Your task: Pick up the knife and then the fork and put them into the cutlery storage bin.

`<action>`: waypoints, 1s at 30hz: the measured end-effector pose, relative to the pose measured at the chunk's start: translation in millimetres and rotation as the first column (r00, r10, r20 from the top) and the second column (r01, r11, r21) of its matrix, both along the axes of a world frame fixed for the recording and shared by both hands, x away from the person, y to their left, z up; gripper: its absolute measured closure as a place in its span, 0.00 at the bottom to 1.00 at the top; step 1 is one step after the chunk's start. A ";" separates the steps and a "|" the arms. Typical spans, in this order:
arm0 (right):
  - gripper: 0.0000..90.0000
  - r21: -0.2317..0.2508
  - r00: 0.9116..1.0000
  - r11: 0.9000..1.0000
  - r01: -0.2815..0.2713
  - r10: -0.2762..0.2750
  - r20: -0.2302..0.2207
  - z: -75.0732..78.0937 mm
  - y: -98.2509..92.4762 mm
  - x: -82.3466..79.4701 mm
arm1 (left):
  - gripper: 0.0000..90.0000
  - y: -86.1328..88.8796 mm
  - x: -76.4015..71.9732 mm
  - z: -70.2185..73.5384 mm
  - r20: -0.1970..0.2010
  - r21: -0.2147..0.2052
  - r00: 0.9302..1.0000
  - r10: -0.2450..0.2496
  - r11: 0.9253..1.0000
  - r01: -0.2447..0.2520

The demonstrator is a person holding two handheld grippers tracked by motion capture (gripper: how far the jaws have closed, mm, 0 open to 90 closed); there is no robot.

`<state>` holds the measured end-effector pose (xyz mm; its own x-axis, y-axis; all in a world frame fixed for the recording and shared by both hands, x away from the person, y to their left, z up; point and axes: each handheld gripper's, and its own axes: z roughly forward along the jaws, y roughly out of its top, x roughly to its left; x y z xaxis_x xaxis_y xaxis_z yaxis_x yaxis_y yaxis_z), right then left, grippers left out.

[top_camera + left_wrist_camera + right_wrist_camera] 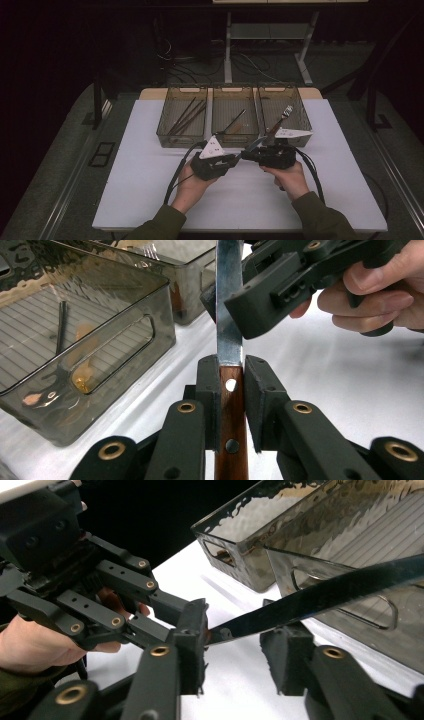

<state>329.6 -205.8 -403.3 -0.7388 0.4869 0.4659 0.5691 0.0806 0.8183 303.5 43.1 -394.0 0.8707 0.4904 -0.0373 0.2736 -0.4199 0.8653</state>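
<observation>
Knife: a knife [231, 390] with a brown wooden handle and a shiny metal blade is hanging in the air over the white table [150, 195], between the two claws and just in front of the trays.
Handle: the left claw [231, 385] is squeezing the wooden handle from both sides, right below where the blade begins.
Blade: the blade is sticking out from the left claw and passing between the fingers of the right claw [245, 635].
Left claw: it is clamped on the knife handle, and a hand is holding it low on the table in the high view [235, 159].
Right claw: its fingers are sitting on each side of the blade [320, 597]. One finger is right by the blade and the other is a little apart, so I cannot tell if it is pinching yet.
Trays: three see-through brown trays are standing side by side at the far edge of the table [235, 100].
In the trays: long dark sticks [187, 116] are lying in the left tray, one thin tool [234, 121] is lying in the middle one, and a fork [282, 116] is leaning in the right one.
</observation>
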 end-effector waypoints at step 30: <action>0.99 -0.072 0.991 0.996 0.051 -0.042 0.128 34.9 -27.8 1.4 | 0.60 41.8 -1.7 -5.0 0.003 -0.015 1.000 0.011 1.000 -0.011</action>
<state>331.0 -233.6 -368.3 -0.7650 0.5522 0.3316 0.4665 0.1200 0.8764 301.8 85.0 -399.0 0.8655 0.4991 -0.0422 0.2755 -0.4040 0.8723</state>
